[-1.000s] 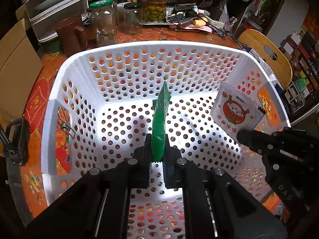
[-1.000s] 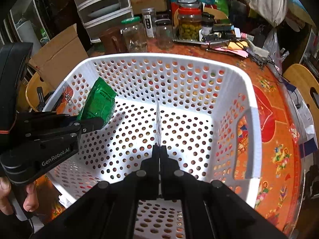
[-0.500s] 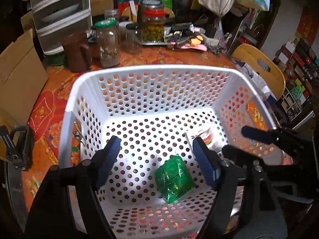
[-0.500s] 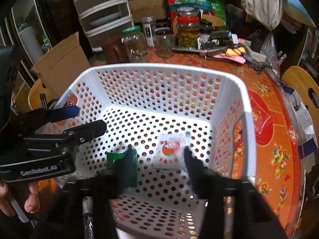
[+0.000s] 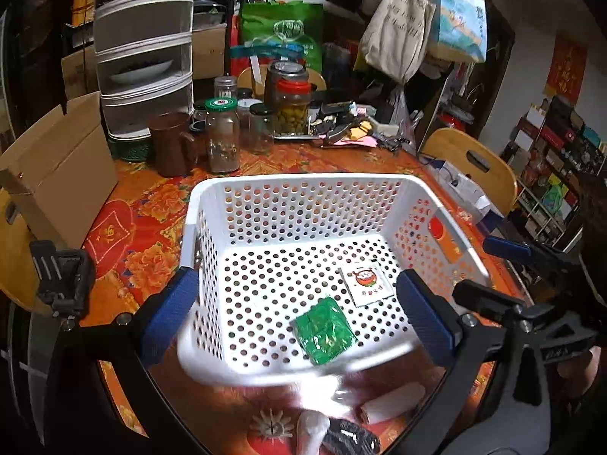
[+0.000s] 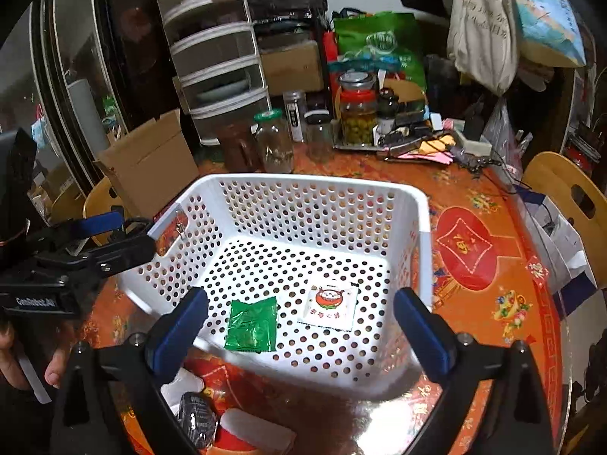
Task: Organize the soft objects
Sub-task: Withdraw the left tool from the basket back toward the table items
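**Two packets lie in the white basket, both grippers empty above it**

A round table [image 6: 504,303] under an orange-red flowered cloth fills a crowded room: cardboard boxes [image 5: 57,174] at the left edge, a grey drawer tower [image 5: 146,57] behind, wooden chairs [image 5: 474,167] at the right side, tote bags [image 5: 398,22] hanging at the back. Along the table's far side stand glass jars — one with a green lid [image 5: 222,136], one with a red lid holding green olives [image 5: 292,110] — beside a brown mug [image 5: 170,144] and a tray of small clutter.

The white perforated basket [image 6: 315,185] sits near the table's front. On its floor lie a green foil packet [image 6: 252,324] and, just beside it, a white packet with a red cartoon print [image 6: 330,303]; the two are flat and apart from each other.

The left gripper [image 5: 296,316] hangs over the basket's near edge, its blue-padded jaws opening wide with nothing gripped. The right gripper [image 6: 299,335] does the same — jaws spreading, pads clear of both packets. On the bare cloth in front of the basket rest some pale rolled items [image 5: 390,402] and a dark bundle [image 6: 197,417]; what they are is unclear.
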`<state>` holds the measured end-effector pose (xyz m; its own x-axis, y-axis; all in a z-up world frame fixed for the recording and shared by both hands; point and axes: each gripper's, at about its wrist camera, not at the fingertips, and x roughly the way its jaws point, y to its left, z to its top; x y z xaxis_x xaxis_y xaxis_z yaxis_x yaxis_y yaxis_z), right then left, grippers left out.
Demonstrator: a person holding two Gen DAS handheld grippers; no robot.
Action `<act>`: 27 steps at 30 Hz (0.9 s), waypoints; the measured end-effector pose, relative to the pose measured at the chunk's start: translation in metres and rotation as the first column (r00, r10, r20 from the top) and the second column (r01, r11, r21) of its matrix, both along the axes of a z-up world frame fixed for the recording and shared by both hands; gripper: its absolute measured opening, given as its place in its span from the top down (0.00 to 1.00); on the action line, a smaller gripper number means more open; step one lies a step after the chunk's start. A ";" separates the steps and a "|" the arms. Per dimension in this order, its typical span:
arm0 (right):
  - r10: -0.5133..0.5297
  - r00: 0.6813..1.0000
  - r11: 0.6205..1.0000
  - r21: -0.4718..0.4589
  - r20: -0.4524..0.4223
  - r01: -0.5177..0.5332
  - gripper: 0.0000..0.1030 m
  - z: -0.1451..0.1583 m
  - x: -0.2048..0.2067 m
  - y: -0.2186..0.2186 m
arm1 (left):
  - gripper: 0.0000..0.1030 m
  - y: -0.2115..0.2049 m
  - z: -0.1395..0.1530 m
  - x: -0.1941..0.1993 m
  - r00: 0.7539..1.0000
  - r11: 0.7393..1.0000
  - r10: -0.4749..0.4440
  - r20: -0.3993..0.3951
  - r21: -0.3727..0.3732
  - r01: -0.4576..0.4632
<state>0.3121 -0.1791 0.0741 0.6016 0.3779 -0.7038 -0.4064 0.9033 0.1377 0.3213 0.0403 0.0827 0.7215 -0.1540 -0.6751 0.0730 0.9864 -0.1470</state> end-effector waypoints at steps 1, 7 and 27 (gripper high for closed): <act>0.000 1.000 1.000 0.001 0.008 0.000 0.03 0.001 -0.004 -0.002 | 0.00 0.002 0.003 -0.009 1.000 1.000 0.012 0.011 -0.002 -0.012; -0.003 0.999 1.000 0.000 0.049 0.003 0.02 0.007 -0.033 -0.008 | 0.00 0.011 0.022 -0.055 0.995 0.999 0.051 0.090 0.006 -0.051; -0.060 0.982 0.996 0.075 0.178 0.048 0.02 -0.012 -0.165 -0.050 | 0.00 -0.011 -0.026 -0.201 0.988 0.999 0.012 0.151 0.028 -0.016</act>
<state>0.1472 -0.2295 0.0623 0.7365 0.3859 -0.5555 -0.3812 0.9152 0.1304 0.1204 0.0292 0.0565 0.8175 -0.1248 -0.5623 0.0782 0.9912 -0.1064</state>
